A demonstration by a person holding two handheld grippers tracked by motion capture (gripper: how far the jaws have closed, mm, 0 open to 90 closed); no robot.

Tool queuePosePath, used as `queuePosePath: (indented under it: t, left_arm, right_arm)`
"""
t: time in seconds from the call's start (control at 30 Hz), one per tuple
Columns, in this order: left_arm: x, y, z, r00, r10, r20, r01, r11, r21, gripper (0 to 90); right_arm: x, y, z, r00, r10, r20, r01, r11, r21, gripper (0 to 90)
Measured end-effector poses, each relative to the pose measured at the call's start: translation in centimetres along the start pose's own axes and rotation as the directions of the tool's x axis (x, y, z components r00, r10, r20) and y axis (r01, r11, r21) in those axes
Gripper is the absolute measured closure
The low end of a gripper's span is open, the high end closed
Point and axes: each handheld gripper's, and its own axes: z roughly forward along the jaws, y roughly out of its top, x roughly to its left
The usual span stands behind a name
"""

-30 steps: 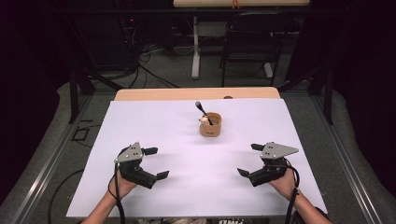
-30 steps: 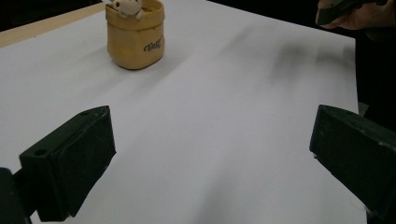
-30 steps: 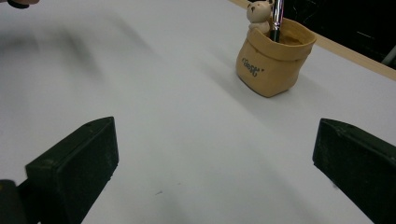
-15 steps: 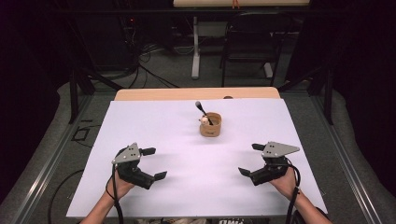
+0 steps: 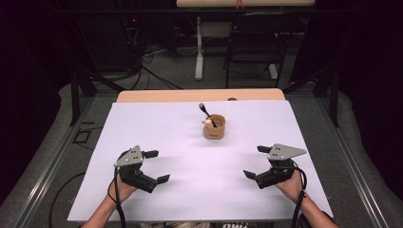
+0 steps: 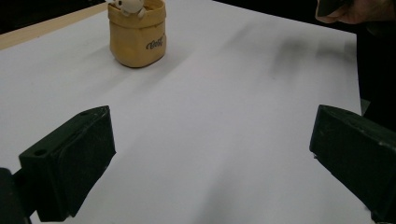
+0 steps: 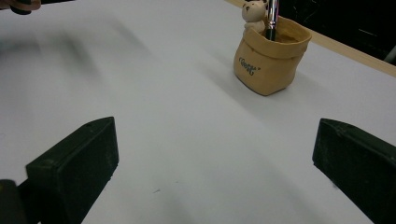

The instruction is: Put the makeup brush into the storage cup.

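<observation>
A white table (image 5: 190, 137) carries a small tan pot (image 5: 214, 127) at its far middle, a little bear figure and a dark-tipped stick (image 5: 206, 112) standing in it. The left gripper (image 5: 157, 166) and right gripper (image 5: 254, 161) hover at the near edge, well apart from the pot, jaws spread wide and empty.

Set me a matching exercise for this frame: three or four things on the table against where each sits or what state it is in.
Things:
1. left gripper
2. right gripper
3. tan cup
4. dark-handled tool

Places or states:
A. standing in the cup, leaning
B. near the table's far middle
C. open, at the near right
D. open, at the near left

Pairs: 1-D, 2-C, 3-B, 4-A
</observation>
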Motion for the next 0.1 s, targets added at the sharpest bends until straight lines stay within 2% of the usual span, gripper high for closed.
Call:
queuePosePath:
  t: [0.1]
  left_arm:
    - [-0.01, 0.01, 0.02, 1.0, -0.007, 0.001, 0.007, 1.0, -0.004, 0.2]
  right_arm:
    - [-0.04, 0.01, 0.01, 1.0, 0.0, 0.001, 0.0, 1.0, -0.002, 0.0]
